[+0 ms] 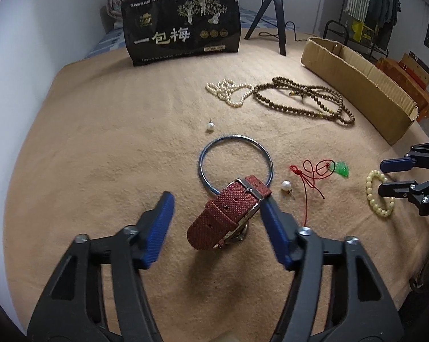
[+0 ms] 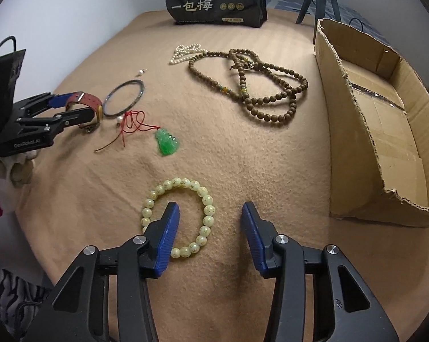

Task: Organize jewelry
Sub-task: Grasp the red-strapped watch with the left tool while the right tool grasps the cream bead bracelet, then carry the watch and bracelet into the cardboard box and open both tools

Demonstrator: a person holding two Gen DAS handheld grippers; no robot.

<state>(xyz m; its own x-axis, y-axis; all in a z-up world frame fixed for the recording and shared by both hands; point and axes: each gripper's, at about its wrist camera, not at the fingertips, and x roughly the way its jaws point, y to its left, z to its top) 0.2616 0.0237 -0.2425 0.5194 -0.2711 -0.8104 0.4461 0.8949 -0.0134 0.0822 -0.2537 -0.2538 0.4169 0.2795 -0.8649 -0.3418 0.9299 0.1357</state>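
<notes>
A red fabric-strap watch (image 1: 228, 212) stands on the tan blanket, leaning on a blue metal bangle (image 1: 235, 164). My left gripper (image 1: 215, 202) is open with the watch between its fingers; its right finger touches the buckle. It also shows in the right wrist view (image 2: 71, 107). My right gripper (image 2: 210, 209) is open, its left finger inside a pale yellow bead bracelet (image 2: 205, 213). A green jade pendant (image 2: 167, 142) on red cord, a brown bead necklace (image 2: 260, 85), a pearl strand (image 2: 185, 51) and two pearl earrings (image 1: 211, 126) lie around.
An open cardboard box (image 2: 385, 131) stands on the right of the blanket. A black snack bag (image 1: 183, 25) and a tripod (image 1: 274, 14) stand at the far edge. A wall lies left.
</notes>
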